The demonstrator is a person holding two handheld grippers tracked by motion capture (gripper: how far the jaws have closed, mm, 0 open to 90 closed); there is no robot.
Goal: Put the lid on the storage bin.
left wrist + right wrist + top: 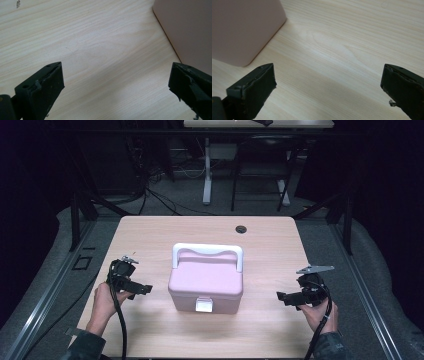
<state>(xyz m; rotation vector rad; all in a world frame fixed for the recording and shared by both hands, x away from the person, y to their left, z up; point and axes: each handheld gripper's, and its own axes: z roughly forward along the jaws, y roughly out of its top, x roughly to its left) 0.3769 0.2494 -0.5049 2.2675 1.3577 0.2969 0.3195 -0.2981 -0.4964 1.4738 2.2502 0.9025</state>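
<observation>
A pink lidded box (206,284) with a white handle (207,251) folded toward the back and a white front latch (204,305) sits in the middle of the wooden table (150,235). My left gripper (145,289) is held just left of the box, pointing at its side, jaws wide apart and nothing between them. My right gripper (280,297) mirrors it on the right side, also open and empty. In the left gripper view the box's pink wall (190,30) stands at the upper right; in the right gripper view the pink wall (242,27) is at the upper left.
A small dark grommet hole (241,228) lies near the table's far edge. Beyond the table are the legs of another desk (207,175) and cables on the floor. A metal rail (45,290) runs along the left.
</observation>
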